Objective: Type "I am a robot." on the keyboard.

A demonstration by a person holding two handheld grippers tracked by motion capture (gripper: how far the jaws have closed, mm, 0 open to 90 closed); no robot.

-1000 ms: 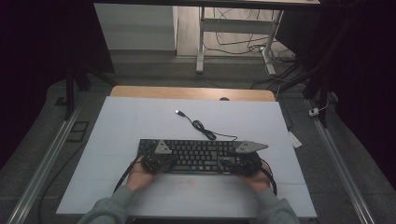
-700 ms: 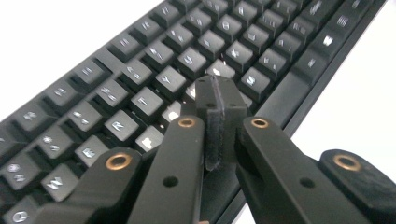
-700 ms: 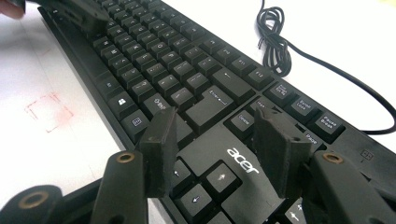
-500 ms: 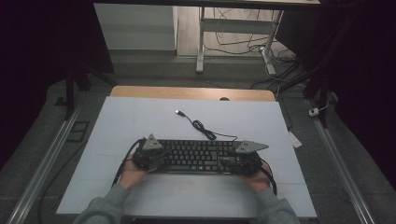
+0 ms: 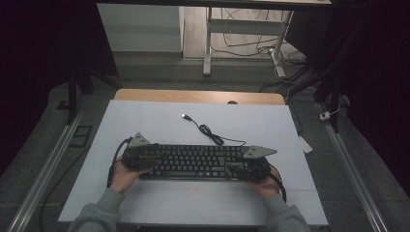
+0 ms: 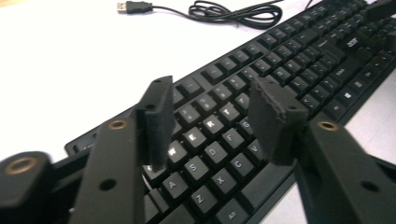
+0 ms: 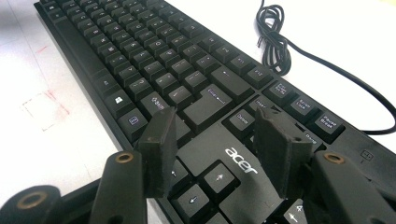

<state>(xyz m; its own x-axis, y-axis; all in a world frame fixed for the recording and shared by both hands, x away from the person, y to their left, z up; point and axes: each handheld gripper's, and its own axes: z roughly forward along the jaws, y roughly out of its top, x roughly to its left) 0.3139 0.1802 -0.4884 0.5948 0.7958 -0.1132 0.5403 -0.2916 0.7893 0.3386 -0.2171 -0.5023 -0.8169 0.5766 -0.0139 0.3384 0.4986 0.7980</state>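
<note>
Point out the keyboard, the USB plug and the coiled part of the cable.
keyboard (image 5: 193,162), high view, middle of the key field.
USB plug (image 6: 126,6), left gripper view, on the metal connector end.
coiled cable (image 7: 272,35), right gripper view, on the bundled loops beside the keyboard.

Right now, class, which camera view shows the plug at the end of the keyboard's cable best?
The left gripper view: the plug lies sharp and close on the white table, metal tip visible. The high view shows it as a tiny speck beyond the keyboard. The right gripper view shows the coiled cable, not its tip.
</note>
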